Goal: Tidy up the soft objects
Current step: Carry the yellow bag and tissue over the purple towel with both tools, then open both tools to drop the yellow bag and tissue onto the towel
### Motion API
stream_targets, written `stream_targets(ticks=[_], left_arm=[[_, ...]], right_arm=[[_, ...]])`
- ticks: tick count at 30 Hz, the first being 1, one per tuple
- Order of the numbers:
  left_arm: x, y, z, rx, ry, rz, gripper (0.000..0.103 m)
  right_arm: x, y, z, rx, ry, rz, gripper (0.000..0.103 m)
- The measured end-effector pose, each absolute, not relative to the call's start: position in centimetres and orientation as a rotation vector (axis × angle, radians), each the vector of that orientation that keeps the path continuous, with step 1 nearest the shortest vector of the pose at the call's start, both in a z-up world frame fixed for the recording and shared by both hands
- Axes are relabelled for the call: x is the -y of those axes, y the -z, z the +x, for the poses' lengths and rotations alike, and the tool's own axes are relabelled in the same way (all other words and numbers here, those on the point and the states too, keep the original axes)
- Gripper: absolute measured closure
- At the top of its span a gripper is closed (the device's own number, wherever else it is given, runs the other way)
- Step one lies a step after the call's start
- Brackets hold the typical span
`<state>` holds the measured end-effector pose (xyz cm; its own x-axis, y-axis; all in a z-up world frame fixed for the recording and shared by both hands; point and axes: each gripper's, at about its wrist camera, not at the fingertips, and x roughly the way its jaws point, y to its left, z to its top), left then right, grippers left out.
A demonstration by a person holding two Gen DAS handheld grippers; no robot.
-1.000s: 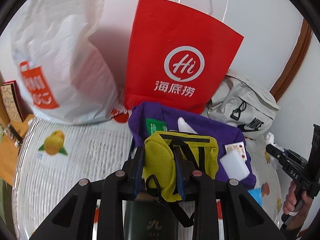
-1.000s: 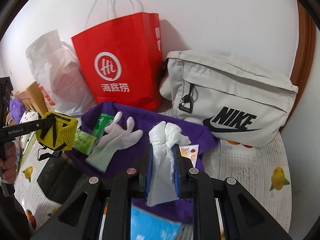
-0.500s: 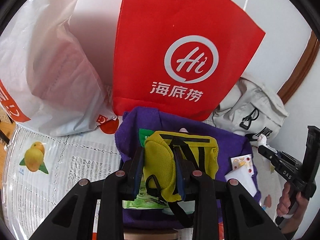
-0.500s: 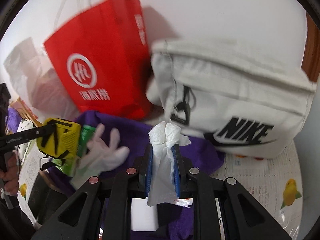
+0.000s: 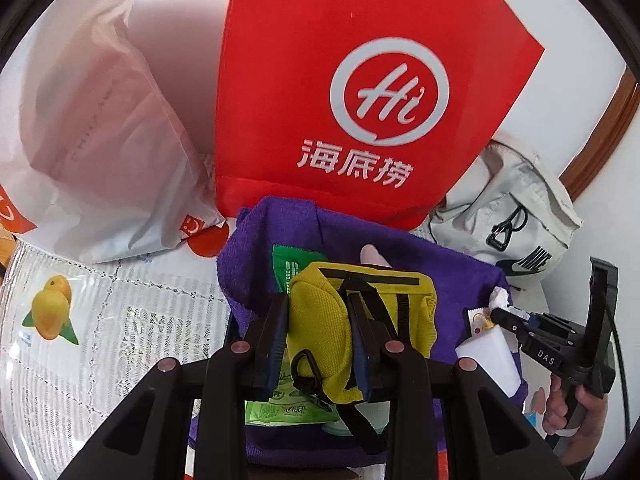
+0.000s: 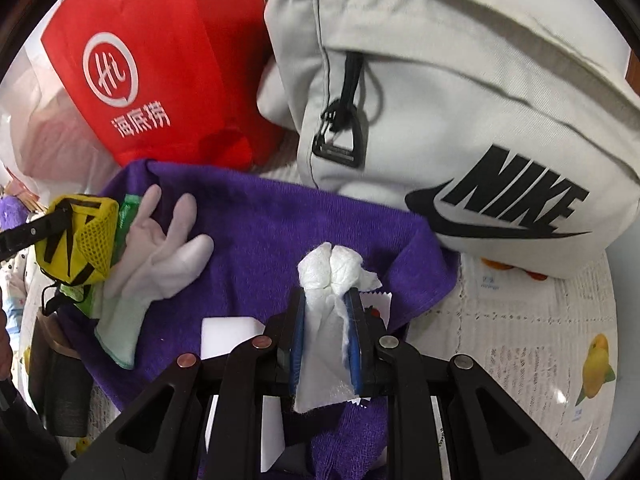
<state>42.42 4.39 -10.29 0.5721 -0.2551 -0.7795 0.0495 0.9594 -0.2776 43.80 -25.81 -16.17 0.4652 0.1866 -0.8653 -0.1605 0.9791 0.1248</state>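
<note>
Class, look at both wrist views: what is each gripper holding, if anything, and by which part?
The left gripper pinches the small yellow mesh pouch by its rounded left end. The right gripper clamps the crumpled white tissue around its middle, its bunched top sticking out.

Lighting and picture quality, both wrist views

You have bright, even daylight and sharp focus on the near objects. The red paper bag (image 5: 360, 92) throws a soft shadow leftward on the white wall (image 5: 176, 12). Fisheye bending curves every edge, black vignette fills the corners, and the glossy table cover (image 6: 560, 400) shows mild glare.
</note>
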Motion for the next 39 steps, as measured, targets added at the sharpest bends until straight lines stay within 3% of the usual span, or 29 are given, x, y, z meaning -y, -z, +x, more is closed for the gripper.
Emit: stream_targets(ticks=[18,23,29,32,34,39], left_arm=[[-4.2,12.0,43.1,-0.998,0.166,-0.229,0.074],[-4.1,12.2,43.2,-1.008,0.165,-0.228,0.074],[-3.2,12.5,43.3,-1.027,0.177,-0.219,0.072],[-2.7,12.5,43.3,-1.035,0.18,-0.207,0.067],[-2.5,12.5,43.4,-1.04,0.176,-0.198,0.053],[-2.1,11.8,43.1,-1.026,0.17,-0.17,0.051]], right_arm=[[25.2,17.1,44.3,-1.082,-0.218,0.049,0.08],[24.9,16.6,44.2,-1.075,-0.218,0.048,0.067],[24.8,15.6,43.9,-1.054,-0.22,0.041,0.062],[24.8,15.0,43.7,-1.04,-0.222,0.04,0.062],[24.6,14.7,43.6,-1.031,-0.226,0.037,0.061],[24.3,14.3,43.2,-1.017,-0.23,0.025,0.056]])
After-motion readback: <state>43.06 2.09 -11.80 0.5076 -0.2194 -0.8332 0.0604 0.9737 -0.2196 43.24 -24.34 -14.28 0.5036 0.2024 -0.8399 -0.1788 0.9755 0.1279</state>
